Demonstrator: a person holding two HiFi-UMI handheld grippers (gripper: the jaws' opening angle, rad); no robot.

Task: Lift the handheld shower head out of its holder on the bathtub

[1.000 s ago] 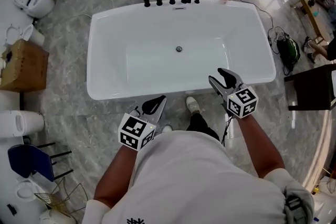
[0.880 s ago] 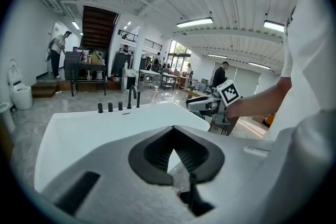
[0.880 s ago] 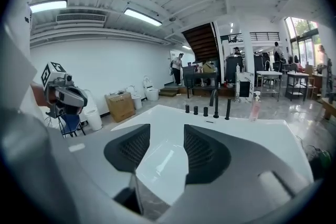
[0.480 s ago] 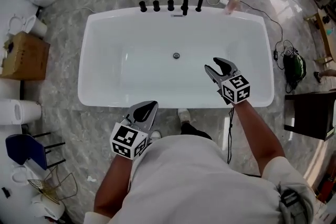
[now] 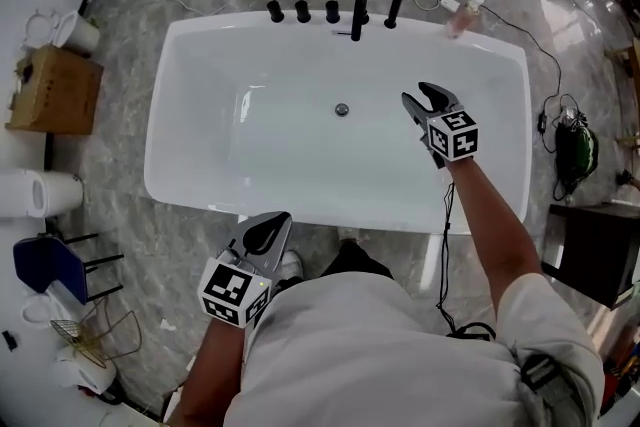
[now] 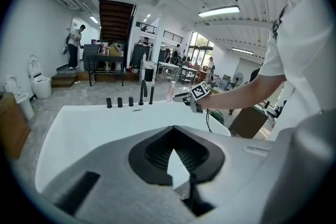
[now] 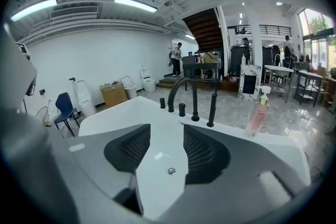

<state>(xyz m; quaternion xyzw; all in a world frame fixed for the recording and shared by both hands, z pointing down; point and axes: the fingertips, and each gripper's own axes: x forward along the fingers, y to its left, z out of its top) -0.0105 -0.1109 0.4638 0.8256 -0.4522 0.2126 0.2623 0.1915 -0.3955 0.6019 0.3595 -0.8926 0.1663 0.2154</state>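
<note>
The slim black handheld shower head (image 5: 395, 7) stands upright in its holder on the bathtub (image 5: 200, 177) rim at 12 o'clock, just right of the arched faucet (image 5: 360, 0). A pink bottle (image 5: 464, 15) stands at 1 o'clock. The right gripper (image 5: 420, 100) hovers over the basin at 3 o'clock of the drain (image 5: 342, 110), released and empty. The left gripper (image 5: 272, 227), clenched on nothing, hangs outside the near rim at 7 o'clock.
</note>
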